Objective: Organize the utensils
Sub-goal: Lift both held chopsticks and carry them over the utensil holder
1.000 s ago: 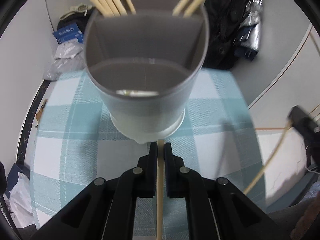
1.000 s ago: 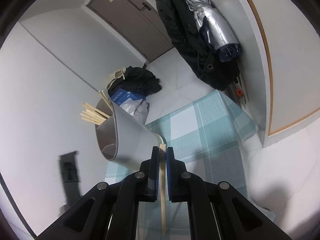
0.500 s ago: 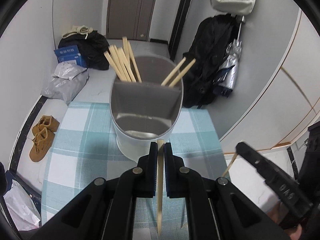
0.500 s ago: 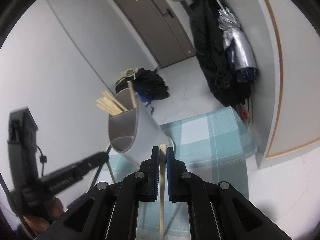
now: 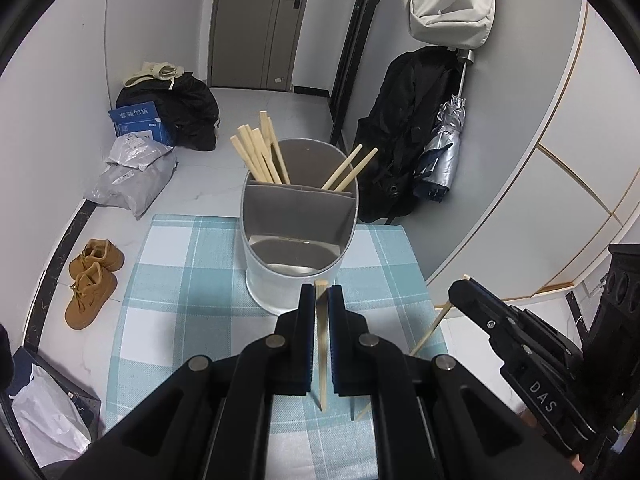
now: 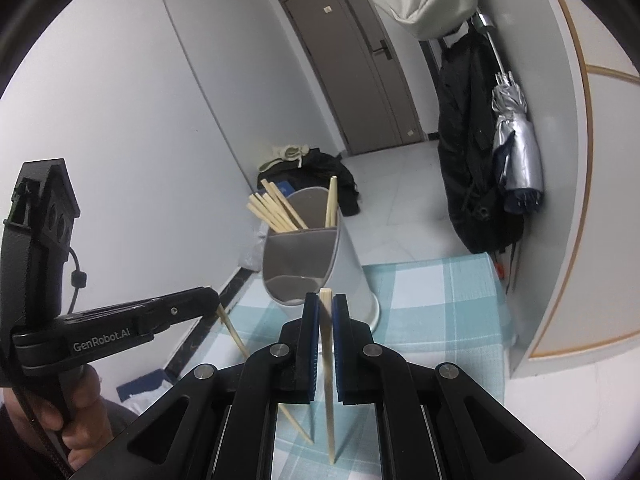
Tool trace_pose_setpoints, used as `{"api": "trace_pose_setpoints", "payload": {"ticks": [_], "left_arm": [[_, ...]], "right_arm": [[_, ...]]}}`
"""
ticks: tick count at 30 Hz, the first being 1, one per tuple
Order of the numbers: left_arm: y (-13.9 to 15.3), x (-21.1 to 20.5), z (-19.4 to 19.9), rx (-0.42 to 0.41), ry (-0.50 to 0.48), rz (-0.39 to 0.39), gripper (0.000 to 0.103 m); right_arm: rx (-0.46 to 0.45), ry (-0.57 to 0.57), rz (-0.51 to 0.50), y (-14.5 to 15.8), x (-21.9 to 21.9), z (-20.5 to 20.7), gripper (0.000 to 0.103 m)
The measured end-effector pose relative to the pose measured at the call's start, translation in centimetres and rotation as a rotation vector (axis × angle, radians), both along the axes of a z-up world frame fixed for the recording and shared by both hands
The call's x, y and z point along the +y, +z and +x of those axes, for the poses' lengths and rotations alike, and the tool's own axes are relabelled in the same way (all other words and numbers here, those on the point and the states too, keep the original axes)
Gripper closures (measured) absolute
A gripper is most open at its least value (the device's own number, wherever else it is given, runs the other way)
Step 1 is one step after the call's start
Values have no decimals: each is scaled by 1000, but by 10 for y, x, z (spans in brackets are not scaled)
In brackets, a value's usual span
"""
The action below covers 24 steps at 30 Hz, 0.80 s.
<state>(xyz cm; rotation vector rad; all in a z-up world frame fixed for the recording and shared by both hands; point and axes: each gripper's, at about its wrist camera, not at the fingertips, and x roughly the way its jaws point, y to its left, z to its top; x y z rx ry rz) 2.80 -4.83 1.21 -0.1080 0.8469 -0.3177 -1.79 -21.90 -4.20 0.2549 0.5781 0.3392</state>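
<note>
One wooden chopstick (image 5: 321,344) is pinched upright in the left gripper (image 5: 319,300), another chopstick (image 6: 328,360) likewise in the right gripper (image 6: 326,308), both held above the checked table (image 5: 180,272). The grey divided utensil holder (image 5: 298,240) is stood on the table just ahead; chopsticks are kept in its two rear compartments, a bundle (image 5: 258,156) on the left, a pair (image 5: 352,170) on the right.

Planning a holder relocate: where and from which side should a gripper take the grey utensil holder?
Pinch the near rim of the utensil holder from above. That front compartment looks free of chopsticks, while the back ones hold the chopsticks. The round body looks too wide for the jaws.
</note>
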Motion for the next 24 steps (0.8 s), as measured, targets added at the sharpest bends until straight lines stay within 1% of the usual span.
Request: {"api": "trace_pose_setpoints", "payload": {"ticks": [9, 13, 18, 24], "left_arm": [[6, 6, -11, -19, -57, 40, 101], [8, 9, -14, -20, -86, 45, 101], [13, 10, -18, -40, -117, 79, 101], [18, 12, -18, -39, -141, 73, 101]], "right_arm": [[-13, -22, -32, 6, 6, -9, 97], [-24, -25, -38, 8, 8, -12, 97], [-30, -11, -63, 14, 15, -6, 97], [-30, -15, -52, 18, 18, 1, 97]]}}
